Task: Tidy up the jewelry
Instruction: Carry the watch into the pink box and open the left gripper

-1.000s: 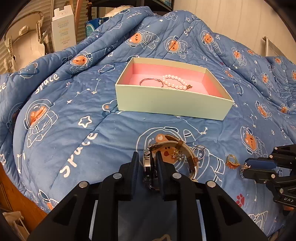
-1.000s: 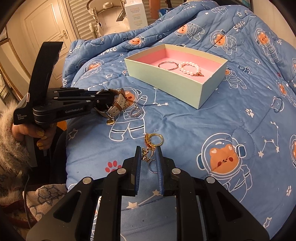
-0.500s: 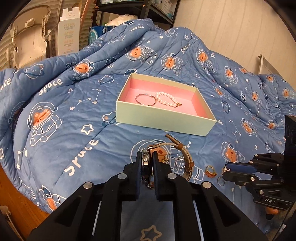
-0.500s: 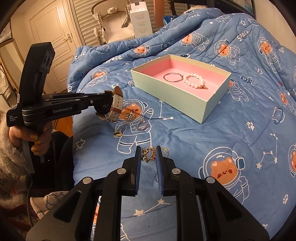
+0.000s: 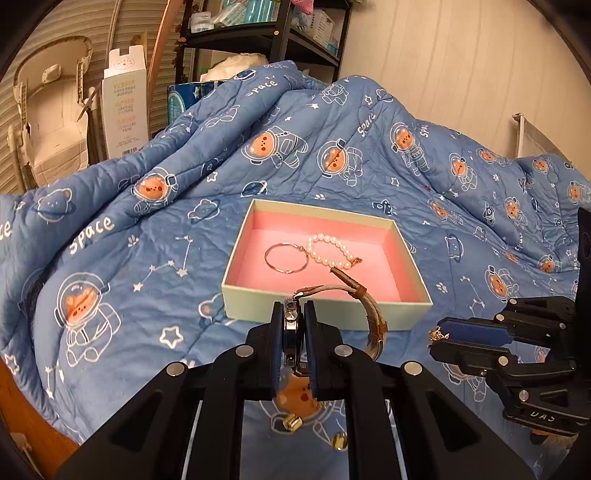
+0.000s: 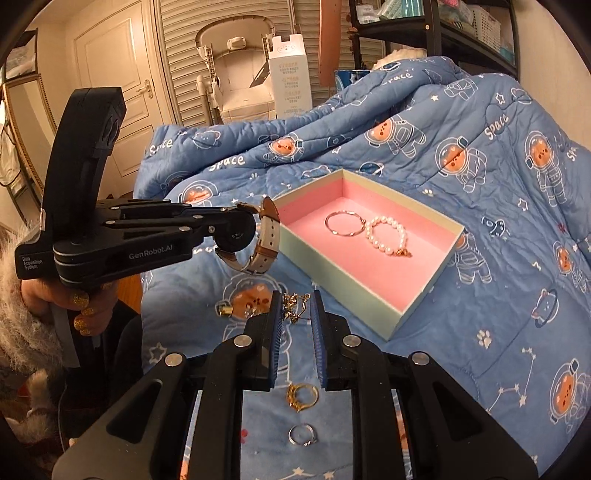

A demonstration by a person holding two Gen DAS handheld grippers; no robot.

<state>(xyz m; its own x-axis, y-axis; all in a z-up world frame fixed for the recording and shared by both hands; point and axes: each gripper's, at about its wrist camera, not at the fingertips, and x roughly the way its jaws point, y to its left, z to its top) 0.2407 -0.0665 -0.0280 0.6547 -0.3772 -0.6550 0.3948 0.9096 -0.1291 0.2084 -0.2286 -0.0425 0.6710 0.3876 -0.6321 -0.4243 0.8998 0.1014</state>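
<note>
A pale green box (image 5: 325,314) with a pink lining lies on the blue quilt. It holds a silver bangle (image 5: 286,257) and a pearl bracelet (image 5: 330,251). My left gripper (image 5: 293,321) is shut on the case of a wristwatch (image 5: 371,314), whose beige and brown strap loops to the right, just short of the box's front wall. In the right wrist view the same watch (image 6: 266,236) hangs at the box's (image 6: 332,273) left corner. My right gripper (image 6: 295,314) is shut on a small gold chain piece (image 6: 293,306), lifted above the quilt.
Loose on the quilt under the right gripper lie a gold ring (image 6: 303,397), a silver ring (image 6: 302,435) and a small gold item (image 6: 224,309). A hand (image 6: 85,306) holds the left gripper's handle. A white carton (image 5: 125,107) and a black shelf (image 5: 280,33) stand beyond the bed.
Both grippers have risen off the quilt, the left with the watch and the right with the gold chain piece. The box now shows closer under their fingertips.
</note>
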